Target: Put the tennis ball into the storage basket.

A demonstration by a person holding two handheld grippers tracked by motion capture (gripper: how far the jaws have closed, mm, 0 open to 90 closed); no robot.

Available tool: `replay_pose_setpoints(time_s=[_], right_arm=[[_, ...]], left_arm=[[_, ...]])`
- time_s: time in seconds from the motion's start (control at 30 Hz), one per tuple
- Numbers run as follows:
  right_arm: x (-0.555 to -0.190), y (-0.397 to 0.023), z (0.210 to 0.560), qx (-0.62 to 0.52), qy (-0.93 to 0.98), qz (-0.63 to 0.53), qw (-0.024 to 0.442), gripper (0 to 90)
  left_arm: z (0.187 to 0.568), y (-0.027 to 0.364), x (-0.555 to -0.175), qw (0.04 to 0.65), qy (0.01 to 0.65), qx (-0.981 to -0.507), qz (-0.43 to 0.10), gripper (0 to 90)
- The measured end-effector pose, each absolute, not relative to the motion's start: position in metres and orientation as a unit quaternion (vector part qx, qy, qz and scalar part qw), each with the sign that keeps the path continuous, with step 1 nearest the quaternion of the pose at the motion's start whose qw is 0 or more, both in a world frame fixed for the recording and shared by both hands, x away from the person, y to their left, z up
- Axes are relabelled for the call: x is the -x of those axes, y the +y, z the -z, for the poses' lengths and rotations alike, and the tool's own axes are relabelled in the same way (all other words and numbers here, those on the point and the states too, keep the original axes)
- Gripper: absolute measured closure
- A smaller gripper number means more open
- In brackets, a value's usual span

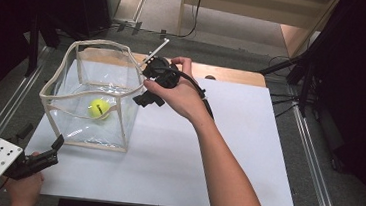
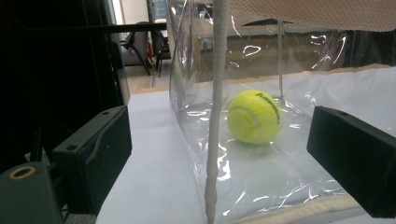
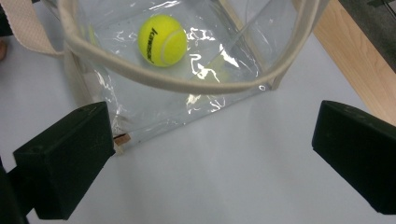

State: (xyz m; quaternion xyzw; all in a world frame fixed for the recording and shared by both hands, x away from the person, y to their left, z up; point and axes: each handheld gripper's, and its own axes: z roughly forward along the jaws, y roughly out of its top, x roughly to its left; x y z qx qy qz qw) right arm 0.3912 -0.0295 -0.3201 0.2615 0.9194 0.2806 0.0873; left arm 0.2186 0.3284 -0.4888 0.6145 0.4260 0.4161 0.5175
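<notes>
1. Inside the clear bag [image 1: 91, 95], on its floor, we see the tennis ball [image 1: 99, 109].
2. The right gripper [image 1: 147, 99] hangs at the bag's right rim, above and beside the ball; jaws spread wide, nothing between them.
3. The left gripper [image 1: 40, 158] sits near the bag's front left corner, the ball beyond the wall; jaws spread, the corner seam between them, pads clear of it.
4. The ball carries black lettering, too blurred for us to read.
</notes>
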Motion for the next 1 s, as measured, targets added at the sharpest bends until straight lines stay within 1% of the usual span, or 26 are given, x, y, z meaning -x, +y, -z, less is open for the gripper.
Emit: replay_pose_setpoints(time_s=[1.0], right_arm=[[-0.364, -0.059, 0.372, -0.272, 0.915, -0.281, 0.096, 0.0]], left_arm=[[0.489, 0.328, -0.218, 0.516, 0.425, -0.616, -0.417, 6.9]])
